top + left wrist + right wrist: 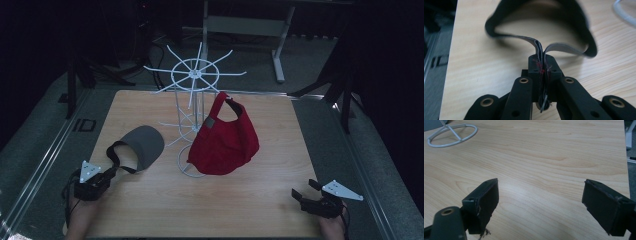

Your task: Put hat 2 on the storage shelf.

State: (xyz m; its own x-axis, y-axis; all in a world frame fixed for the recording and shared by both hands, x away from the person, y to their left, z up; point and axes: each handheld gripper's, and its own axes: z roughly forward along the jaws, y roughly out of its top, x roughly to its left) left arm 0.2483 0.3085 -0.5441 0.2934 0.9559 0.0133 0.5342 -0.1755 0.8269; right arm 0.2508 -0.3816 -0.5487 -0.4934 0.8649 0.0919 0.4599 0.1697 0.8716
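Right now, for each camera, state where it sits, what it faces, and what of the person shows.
High view: above the person's side, looking forward and down at the table, white wire rack, red cap and grey visor; both hands enter below with the left claw and right claw.
Left gripper view: rides the left claw, shut on the visor's strap.
Right gripper view: rides the right claw, open over bare wood, facing the rack's base ring.
Shared: all views show the wooden tabletop.
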